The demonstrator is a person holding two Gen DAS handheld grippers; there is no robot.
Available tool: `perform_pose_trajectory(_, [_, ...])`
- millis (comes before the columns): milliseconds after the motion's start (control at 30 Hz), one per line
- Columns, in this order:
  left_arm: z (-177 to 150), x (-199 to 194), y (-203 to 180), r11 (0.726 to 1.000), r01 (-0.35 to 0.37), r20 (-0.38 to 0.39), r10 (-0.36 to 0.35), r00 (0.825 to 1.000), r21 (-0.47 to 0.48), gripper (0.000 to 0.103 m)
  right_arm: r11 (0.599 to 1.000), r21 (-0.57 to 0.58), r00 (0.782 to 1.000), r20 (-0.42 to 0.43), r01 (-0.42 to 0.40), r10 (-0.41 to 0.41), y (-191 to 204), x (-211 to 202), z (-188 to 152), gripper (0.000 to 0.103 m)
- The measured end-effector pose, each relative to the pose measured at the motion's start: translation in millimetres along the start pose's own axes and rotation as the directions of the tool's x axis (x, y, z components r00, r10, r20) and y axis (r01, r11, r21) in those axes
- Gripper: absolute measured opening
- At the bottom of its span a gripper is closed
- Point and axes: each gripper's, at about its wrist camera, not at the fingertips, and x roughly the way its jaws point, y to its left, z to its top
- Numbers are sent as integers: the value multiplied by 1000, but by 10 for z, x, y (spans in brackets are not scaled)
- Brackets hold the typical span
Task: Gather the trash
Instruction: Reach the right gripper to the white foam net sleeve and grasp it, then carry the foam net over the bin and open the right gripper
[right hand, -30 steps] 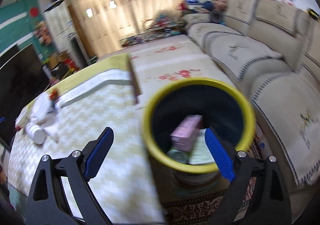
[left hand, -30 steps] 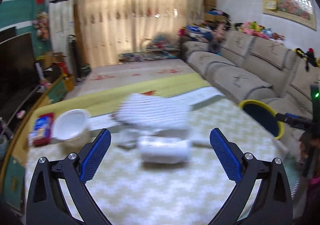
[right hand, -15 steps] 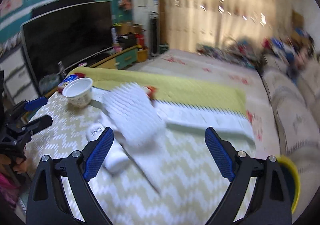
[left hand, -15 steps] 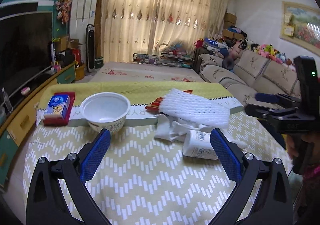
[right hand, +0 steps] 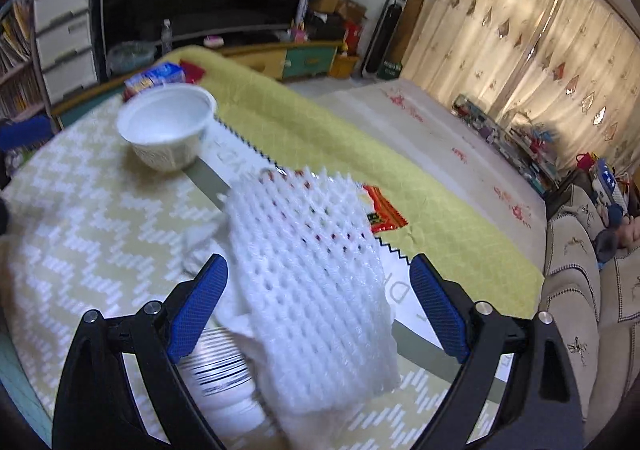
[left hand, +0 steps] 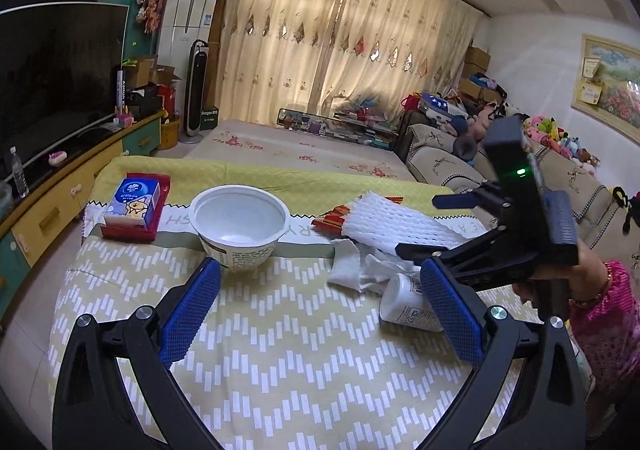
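Right wrist view showed the white foam net (right hand: 312, 282) lying between the spread pads of the right claw (right hand: 318, 310), draped over crumpled tissue (left hand: 360, 270) and a tipped white bottle (left hand: 408, 306) on the chevron-covered surface (left hand: 280, 350), likely lined up as the next piece of trash to grab. A red wrapper (right hand: 384, 209) peeked from under the net. The left claw (left hand: 320, 314) hung wide apart and empty, leaving room, near the white bowl (left hand: 239, 223) and tissue pack (left hand: 134, 203).
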Motion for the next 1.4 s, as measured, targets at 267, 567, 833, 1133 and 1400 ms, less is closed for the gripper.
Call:
perform_pose_trajectory(267, [-21, 5, -13, 1000, 6, -6, -6, 1000, -3, 98, 998, 50, 999, -25, -29, 31, -64, 118, -1, 40])
perform_pose_trajectory(567, [-32, 16, -32, 1000, 7, -9, -7, 1000, 4, 98, 987, 137, 996, 52, -85, 78, -126, -220, -65, 9])
perform_pose_trajectory(833, [-42, 21, -64, 1000, 7, -20, -7, 1000, 12, 98, 975, 190, 985, 145, -116, 89, -177, -647, -211, 9])
perform_pose_trajectory(1133, [-54, 46, -89, 1000, 14, -31, -14, 999, 15, 98, 955, 283, 975, 219, -87, 24, -461, -1103, -548, 9])
perform_pose_trajectory(1400, [-86, 87, -165, 999, 37, -52, -35, 998, 38, 98, 878, 476, 980, 147, 46, -131, -1012, -1314, -1279, 9])
